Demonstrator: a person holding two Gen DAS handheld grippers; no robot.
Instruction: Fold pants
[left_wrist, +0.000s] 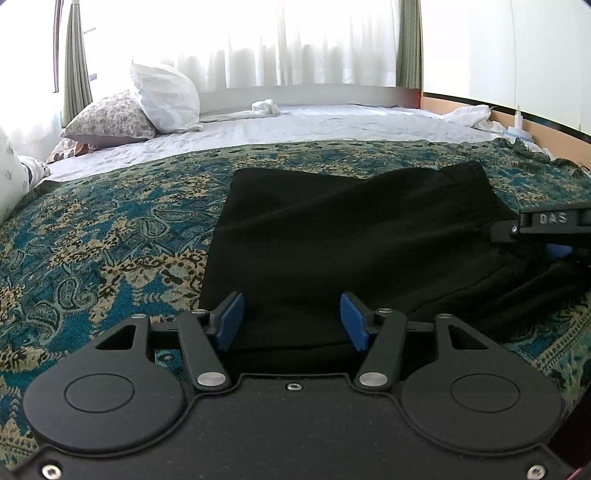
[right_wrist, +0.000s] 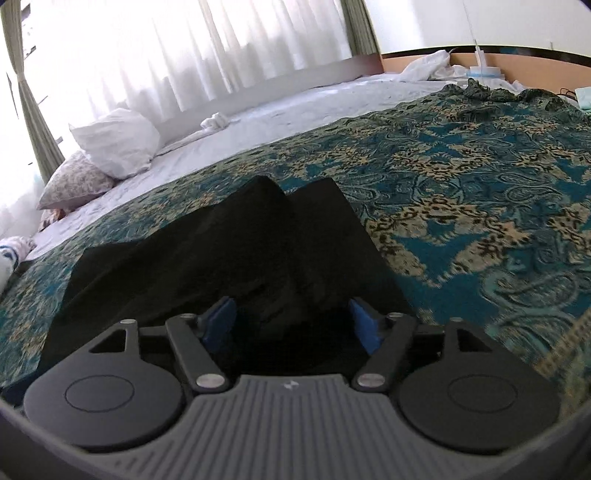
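The black pants (left_wrist: 332, 236) lie partly folded on the teal patterned bedspread (left_wrist: 103, 236), well short of the white pillow (left_wrist: 166, 98) and floral pillow (left_wrist: 110, 118) at the bed's far side. The left gripper (left_wrist: 291, 321) sits at the pants' near edge with its blue-padded fingers (left_wrist: 231, 321) spread apart over the cloth. The right gripper (right_wrist: 291, 325) is at the pants' right side, its fingers (right_wrist: 364, 325) likewise apart, with dark fabric bunched between them.
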